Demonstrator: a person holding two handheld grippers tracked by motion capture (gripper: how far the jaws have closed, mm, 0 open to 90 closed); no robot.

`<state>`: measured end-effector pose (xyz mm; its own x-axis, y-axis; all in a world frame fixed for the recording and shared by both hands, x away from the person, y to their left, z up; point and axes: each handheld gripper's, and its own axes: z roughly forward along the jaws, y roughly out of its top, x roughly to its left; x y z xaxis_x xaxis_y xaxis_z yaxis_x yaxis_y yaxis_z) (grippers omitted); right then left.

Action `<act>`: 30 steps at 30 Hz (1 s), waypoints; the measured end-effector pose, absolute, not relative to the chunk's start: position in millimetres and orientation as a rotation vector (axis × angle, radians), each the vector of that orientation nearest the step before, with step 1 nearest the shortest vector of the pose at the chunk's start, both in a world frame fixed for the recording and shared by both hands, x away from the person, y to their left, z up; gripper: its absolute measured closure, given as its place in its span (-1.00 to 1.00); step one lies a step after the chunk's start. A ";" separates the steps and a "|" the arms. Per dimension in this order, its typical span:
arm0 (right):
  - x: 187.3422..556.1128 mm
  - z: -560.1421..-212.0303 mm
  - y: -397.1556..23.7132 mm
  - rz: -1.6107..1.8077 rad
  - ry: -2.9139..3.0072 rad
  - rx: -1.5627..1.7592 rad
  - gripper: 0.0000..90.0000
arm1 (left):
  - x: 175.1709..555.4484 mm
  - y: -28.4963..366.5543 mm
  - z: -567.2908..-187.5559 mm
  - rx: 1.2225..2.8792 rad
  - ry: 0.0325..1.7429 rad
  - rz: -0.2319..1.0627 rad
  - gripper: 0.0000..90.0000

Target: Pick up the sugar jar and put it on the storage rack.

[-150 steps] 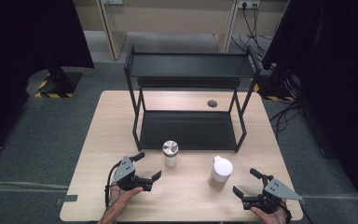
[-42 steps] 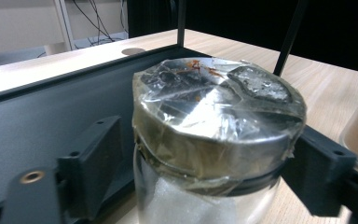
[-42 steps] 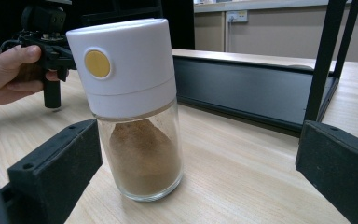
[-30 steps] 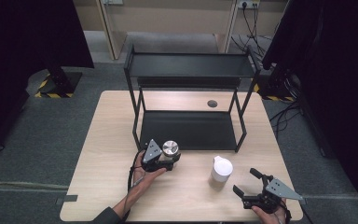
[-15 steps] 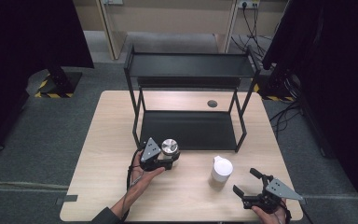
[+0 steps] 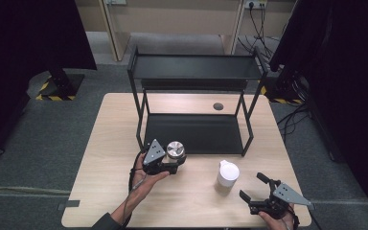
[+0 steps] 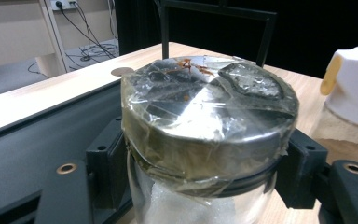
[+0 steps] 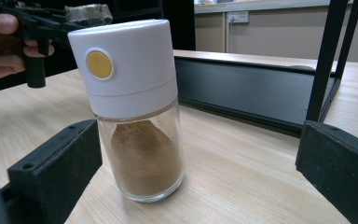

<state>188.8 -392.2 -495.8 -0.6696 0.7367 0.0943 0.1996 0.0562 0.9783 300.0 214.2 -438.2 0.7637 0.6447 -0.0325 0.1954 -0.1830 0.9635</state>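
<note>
My left gripper (image 6: 172,165) has its jaws clamped on the glass body of the metal-lidded jar (image 6: 176,150), just under the lid; in the left gripper view the black pads (image 7: 103,161) press on both sides of the glass, and the lid (image 7: 209,100) is wrapped in crinkled clear film. I hold the jar upright near the front edge of the black rack (image 6: 194,84), just in front of the rack's lower tray (image 6: 196,132), toward its left end. My left hand (image 6: 141,177) sits behind the gripper, forearm coming in from the bottom of the high view.

My right gripper (image 6: 256,189) has its jaws wide apart with nothing between the pads. In the right gripper view the two black jaws flank the white-capped jar (image 8: 133,107) without touching it; it stands upright on the wooden table (image 6: 105,191), holds brown powder and has a yellow round button on its cap. In the high view that jar (image 6: 227,175) stands between the two grippers, near the right one.
</note>
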 end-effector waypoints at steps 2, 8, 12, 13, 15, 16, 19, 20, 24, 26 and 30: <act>188.7 -495.7 -392.2 1.649 1.906 0.934 -0.99 | 300.5 215.5 -434.1 1.740 0.664 0.446 -0.31; 188.7 -495.8 -392.3 1.651 1.904 0.937 -0.99 | 302.0 216.5 -420.6 1.742 0.654 0.439 -0.31; 188.7 -495.8 -392.3 1.650 1.906 0.934 -0.99 | 304.8 217.5 -410.7 1.746 0.643 0.433 -0.31; 188.7 -495.9 -392.3 1.649 1.906 0.934 -0.99 | 305.6 217.9 -408.1 1.747 0.641 0.430 -0.31; 188.8 -495.9 -392.4 1.650 1.906 0.934 -0.99 | 307.3 219.2 -403.1 1.746 0.639 0.422 -0.31; 188.7 -495.9 -392.4 1.650 1.906 0.934 -0.99 | 307.3 219.2 -403.1 1.746 0.639 0.422 -0.31; 188.7 -495.9 -392.3 1.652 1.905 0.936 -0.99 | 311.5 222.0 -393.1 1.744 0.640 0.412 -0.31; 188.6 -495.9 -392.4 1.652 1.905 0.935 -0.99 | 312.4 222.7 -390.6 1.744 0.641 0.413 -0.31; 188.8 -495.9 -392.4 1.651 1.905 0.935 -0.99 | 315.6 225.9 -380.0 1.740 0.652 0.409 -0.31; 188.9 -495.9 -392.4 1.650 1.906 0.934 -0.99 | 317.3 227.3 -377.0 1.741 0.654 0.402 -0.31; 189.0 -495.8 -392.1 1.650 1.908 0.934 -0.99 | 323.7 230.7 -361.4 1.754 0.640 0.401 -0.31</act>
